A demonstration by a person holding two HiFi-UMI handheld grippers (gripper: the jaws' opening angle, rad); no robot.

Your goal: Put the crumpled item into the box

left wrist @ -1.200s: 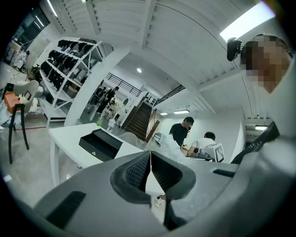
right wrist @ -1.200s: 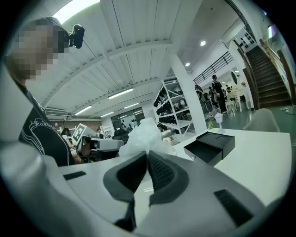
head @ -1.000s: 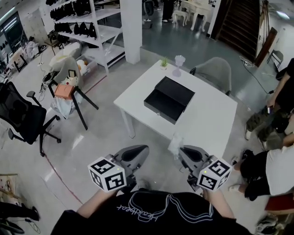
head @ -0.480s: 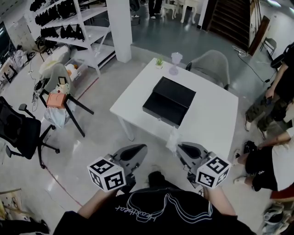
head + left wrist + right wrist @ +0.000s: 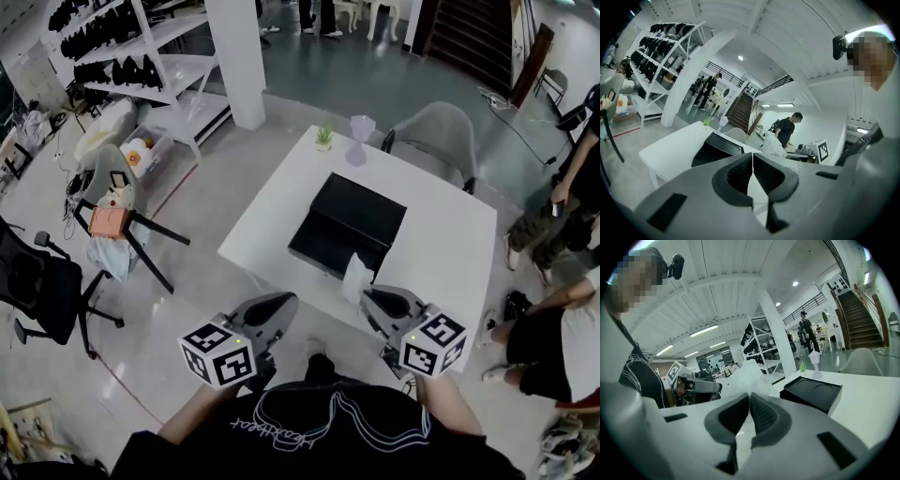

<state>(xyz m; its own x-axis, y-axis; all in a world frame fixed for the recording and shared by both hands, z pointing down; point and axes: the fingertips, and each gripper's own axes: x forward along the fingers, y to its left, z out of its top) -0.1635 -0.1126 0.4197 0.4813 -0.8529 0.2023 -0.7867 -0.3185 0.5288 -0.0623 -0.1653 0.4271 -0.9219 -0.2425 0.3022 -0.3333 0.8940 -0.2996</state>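
Note:
A black box (image 5: 352, 225) lies open on the white table (image 5: 441, 253). My right gripper (image 5: 368, 298) is shut on the crumpled white item (image 5: 357, 277), which sticks up from its jaws over the table's near edge, just short of the box. In the right gripper view the crumpled item (image 5: 749, 376) rises above the closed jaws, with the box (image 5: 813, 392) beyond at the right. My left gripper (image 5: 286, 302) hangs beside the table's near corner, shut and empty. The left gripper view shows the box (image 5: 715, 150) and the crumpled item (image 5: 773, 145) ahead.
A small plant (image 5: 323, 138) and a clear glass piece (image 5: 361, 139) stand at the table's far edge, a grey chair (image 5: 436, 141) behind. People (image 5: 562, 216) are at the right. A pillar (image 5: 234, 56), shelves (image 5: 141, 56), a stool (image 5: 112, 220) and an office chair (image 5: 37, 281) are on the left.
The table and box have come nearer in the head view. The crumpled item, earlier short of the table, now reaches over its near edge. Both grippers stay shut.

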